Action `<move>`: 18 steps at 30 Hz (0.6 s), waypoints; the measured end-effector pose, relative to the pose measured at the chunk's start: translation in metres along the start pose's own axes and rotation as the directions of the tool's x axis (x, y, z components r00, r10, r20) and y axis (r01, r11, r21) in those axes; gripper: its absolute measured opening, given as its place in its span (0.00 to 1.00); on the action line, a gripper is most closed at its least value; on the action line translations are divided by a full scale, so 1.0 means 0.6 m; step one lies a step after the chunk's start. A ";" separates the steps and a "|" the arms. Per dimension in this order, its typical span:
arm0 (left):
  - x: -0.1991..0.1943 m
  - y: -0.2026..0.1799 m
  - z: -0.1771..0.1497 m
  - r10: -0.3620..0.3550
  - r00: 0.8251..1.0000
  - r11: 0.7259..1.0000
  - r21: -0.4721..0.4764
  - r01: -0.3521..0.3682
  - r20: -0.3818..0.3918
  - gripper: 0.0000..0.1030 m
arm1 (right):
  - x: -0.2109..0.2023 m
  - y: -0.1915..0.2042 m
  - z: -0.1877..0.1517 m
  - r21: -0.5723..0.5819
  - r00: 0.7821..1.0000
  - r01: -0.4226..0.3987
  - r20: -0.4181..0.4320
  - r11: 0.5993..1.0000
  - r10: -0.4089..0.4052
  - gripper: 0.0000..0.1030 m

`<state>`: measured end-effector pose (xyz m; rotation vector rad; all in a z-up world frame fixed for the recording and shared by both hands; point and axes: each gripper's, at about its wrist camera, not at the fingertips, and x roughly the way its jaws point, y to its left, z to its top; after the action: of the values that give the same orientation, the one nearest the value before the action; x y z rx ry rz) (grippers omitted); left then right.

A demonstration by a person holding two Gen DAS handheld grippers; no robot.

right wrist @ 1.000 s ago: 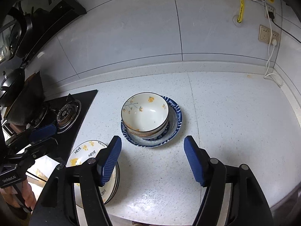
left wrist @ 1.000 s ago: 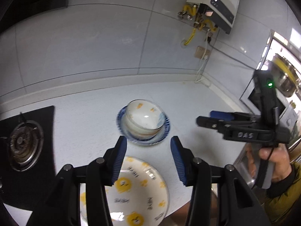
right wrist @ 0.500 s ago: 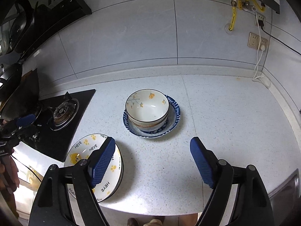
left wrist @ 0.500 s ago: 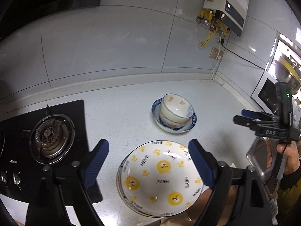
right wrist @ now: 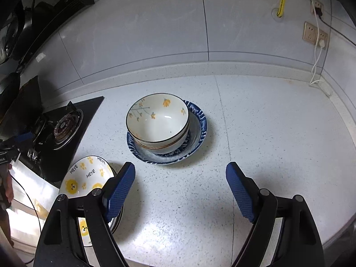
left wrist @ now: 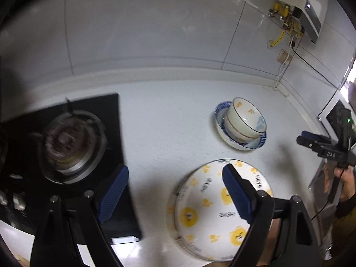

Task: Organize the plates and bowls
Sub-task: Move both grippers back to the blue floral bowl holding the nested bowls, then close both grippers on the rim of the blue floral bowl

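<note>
Bowls (right wrist: 158, 123) are sitting stacked on the blue plate (right wrist: 199, 122); only the left view is showing the water heater (left wrist: 308, 11); left gripper (left wrist: 175, 191) and right gripper (right wrist: 181, 191) are gaping wide, gripping nothing

- White round ceramic bowl (right wrist: 158, 122): dark thin rim line, yellow-orange flowers and a fine sprig inside; a brown band shows on the bowl nested beneath it.
- Blue-and-white round ceramic plate (right wrist: 199, 120): deep blue rim with white brush-stroke pattern, pale centre.
- White round plate with yellow cartoon faces (left wrist: 213, 213): yellow paw prints and black "HEYE" lettering around the rim.
- White speckled stone countertop (right wrist: 267, 133): fine dark flecks.
- Black glass gas hob (left wrist: 73, 146): silver burner ring.
- Left gripper (left wrist: 171, 194) and right gripper (right wrist: 180, 191): black frames, blue textured pads.
</note>
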<state>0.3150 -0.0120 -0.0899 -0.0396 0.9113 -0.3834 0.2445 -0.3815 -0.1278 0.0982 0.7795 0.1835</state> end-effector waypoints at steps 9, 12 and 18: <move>0.150 -0.041 0.062 -0.135 0.981 0.988 -0.094 0.123 -0.140 0.80 | 0.066 -0.064 0.031 0.047 0.993 -0.077 -0.082 0.996 0.080 0.78; 0.191 -0.045 0.083 -0.143 0.973 0.985 -0.121 0.122 -0.181 0.80 | 0.094 -0.084 0.043 0.065 0.988 -0.093 -0.121 0.994 0.101 0.77; 0.262 -0.040 0.100 -0.167 0.951 0.974 -0.192 0.119 -0.260 0.68 | 0.141 -0.109 0.060 0.082 0.974 -0.122 -0.183 0.989 0.136 0.74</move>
<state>0.4405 -0.0956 -0.1684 -0.2192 1.2199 -0.4510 0.3373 -0.4292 -0.1707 0.2010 0.9692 0.2919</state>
